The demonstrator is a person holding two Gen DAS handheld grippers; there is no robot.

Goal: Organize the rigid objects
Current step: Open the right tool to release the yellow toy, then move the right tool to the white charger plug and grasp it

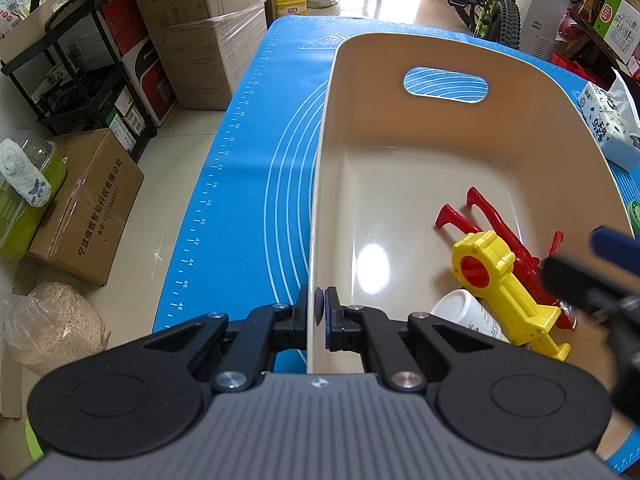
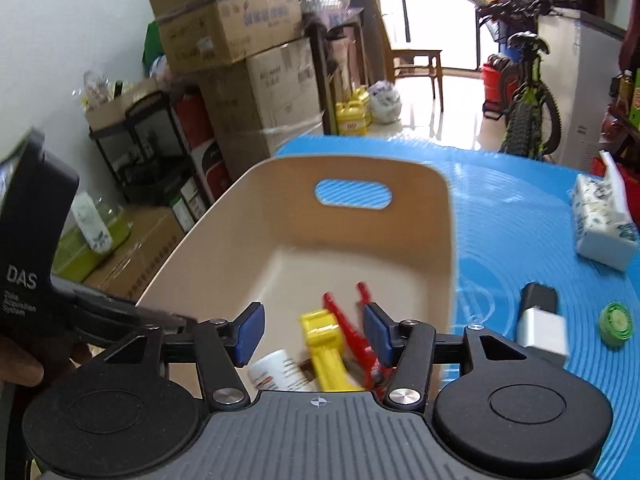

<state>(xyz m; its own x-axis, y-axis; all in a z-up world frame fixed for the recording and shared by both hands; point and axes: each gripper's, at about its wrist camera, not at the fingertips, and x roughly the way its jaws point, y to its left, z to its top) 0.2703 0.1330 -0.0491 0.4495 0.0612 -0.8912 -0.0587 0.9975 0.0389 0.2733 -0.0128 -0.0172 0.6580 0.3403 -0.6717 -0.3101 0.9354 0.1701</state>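
Note:
A beige bin (image 1: 400, 128) with a handle slot stands on the blue mat (image 1: 248, 200). My left gripper (image 1: 320, 308) is shut on the bin's left wall, one pad on each side. Inside the bin (image 2: 360, 248), at its near right, lie a yellow toy tool (image 1: 504, 284), a red toy tool (image 1: 492, 216) and a white jar (image 1: 468, 312) on its side. My right gripper (image 2: 312, 332) hangs open over that corner. Nothing is pressed between its blue pads (image 2: 250, 334). Below them show the yellow tool (image 2: 324, 344), the red tool (image 2: 344, 316) and the jar (image 2: 276, 372).
On the mat to the right of the bin lie a tissue pack (image 2: 604, 224), a silver and black block (image 2: 540, 324) and a green lid (image 2: 616, 324). Cardboard boxes (image 1: 200, 40) and a black rack (image 1: 80, 72) crowd the floor on the left. A bicycle (image 2: 528, 100) stands beyond the table.

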